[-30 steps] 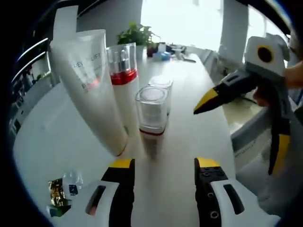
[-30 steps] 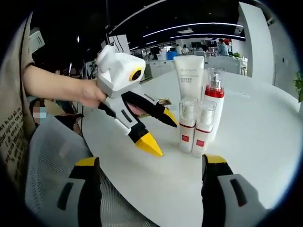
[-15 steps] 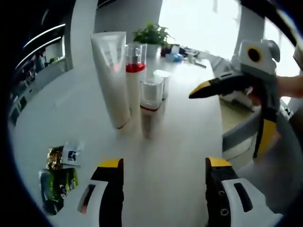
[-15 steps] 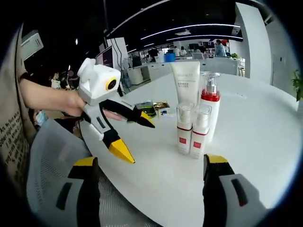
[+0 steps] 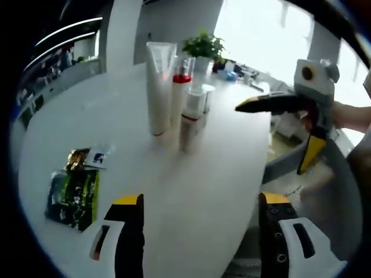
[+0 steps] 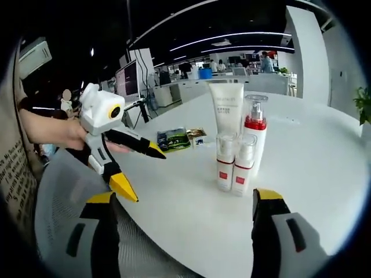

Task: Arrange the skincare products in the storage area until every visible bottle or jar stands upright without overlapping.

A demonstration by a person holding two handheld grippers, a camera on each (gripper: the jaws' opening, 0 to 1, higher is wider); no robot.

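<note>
Left gripper (image 5: 197, 202): jaws spread wide, holding nothing, poised above the near edge of the white worktop (image 5: 191, 168); seen from the right gripper view (image 6: 134, 169) it hangs off the worktop's edge, apart from all products.

Right gripper (image 6: 182, 200): jaws likewise wide apart and empty, held clear of the worktop; in the left gripper view (image 5: 278, 130) it sits well to the side of the cluster.

White tube (image 6: 226, 111): standing on its cap, upright, at the back of the group.

Pump bottle with red collar (image 6: 255, 124): upright, just beside the tube.

Two small clear-capped bottles (image 6: 234, 163): upright, side by side in front of the taller pair, very close; whether they touch cannot be told.

Foil sachets (image 5: 74, 188): lying flat on the worktop, well apart from the bottles.

Status, as judged: all four products appear upright with none lying over another, so the arrangement looks essentially complete.

Handling note: the sound course is to keep both grippers open and away from the cluster. The tall tube on its narrow cap would tip easily if brushed. Any final nudge to space the small bottles should be low on the body and gentle.
</note>
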